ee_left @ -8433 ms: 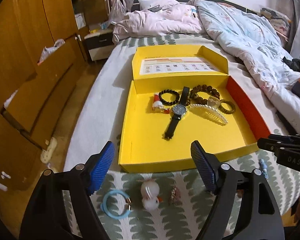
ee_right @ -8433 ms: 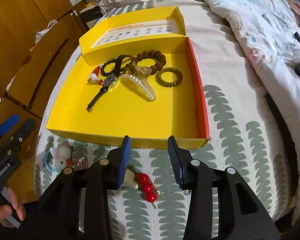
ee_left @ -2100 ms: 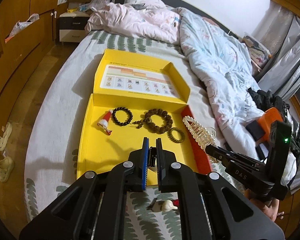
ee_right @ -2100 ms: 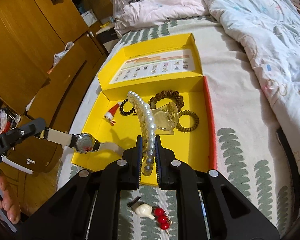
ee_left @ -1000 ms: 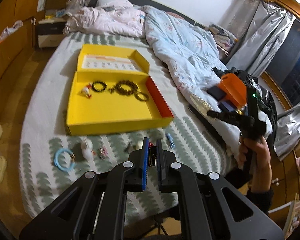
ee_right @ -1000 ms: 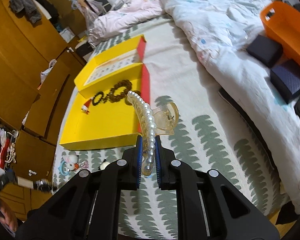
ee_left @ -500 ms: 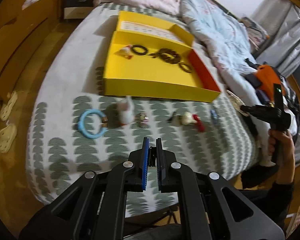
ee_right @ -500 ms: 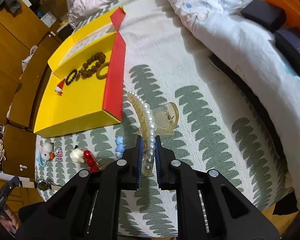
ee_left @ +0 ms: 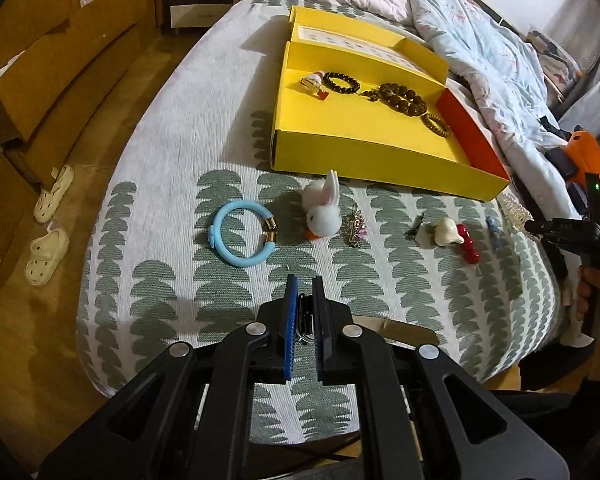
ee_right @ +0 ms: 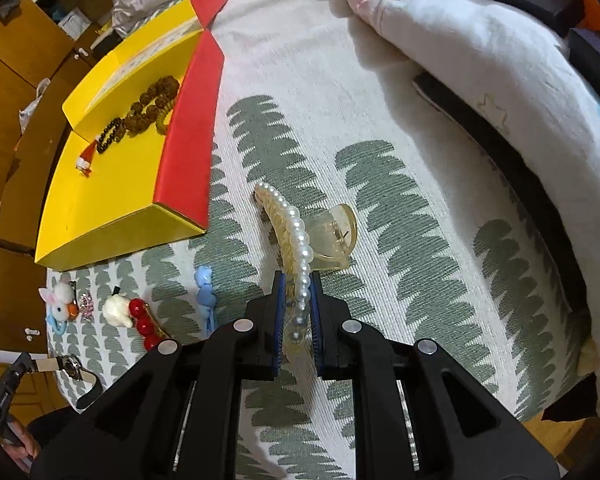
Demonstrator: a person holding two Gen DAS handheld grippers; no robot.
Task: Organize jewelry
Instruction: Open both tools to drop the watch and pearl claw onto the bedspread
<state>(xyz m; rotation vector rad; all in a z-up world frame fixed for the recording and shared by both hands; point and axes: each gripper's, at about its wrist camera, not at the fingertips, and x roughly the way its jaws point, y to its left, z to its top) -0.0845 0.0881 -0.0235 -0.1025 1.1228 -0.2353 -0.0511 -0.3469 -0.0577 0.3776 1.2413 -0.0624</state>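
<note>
1. The right gripper (ee_right: 296, 312) is pinching the pearl hair clip (ee_right: 296, 240) by its near end. The fingers are pressed tight against both sides of it, blue pads (ee_right: 278, 308) flat on the clear plastic.
2. The clip's long axis is running straight out ahead of the fingers, curving up and a bit left, with the clear lever wing sticking off to the right of the pearl row. The far tip looks close to the bedspread (ee_right: 400, 220), but I can't tell if it's touching.
3. The left gripper (ee_left: 304, 320) is squeezing the watch (ee_right: 70, 364). In its own view only a bit of black strap and metal buckle is showing between the nearly closed fingers; the right camera is catching the dial and strap hanging off it at the far left.
4. The yellow box (ee_right: 100, 224) is sitting ahead-left of the right fingers, with bracelets lying at its far end.
5. The small stuff (red-bead pin (ee_right: 144, 326), blue bow clip (ee_right: 206, 292), bunny (ee_left: 324, 210), blue bangle (ee_left: 242, 236)) is lined up on the bedspread ahead of the left fingers.
6. My guess: both pieces are being laid down in that row, and the clip, lying lengthwise, probably just needs lowering flat.
</note>
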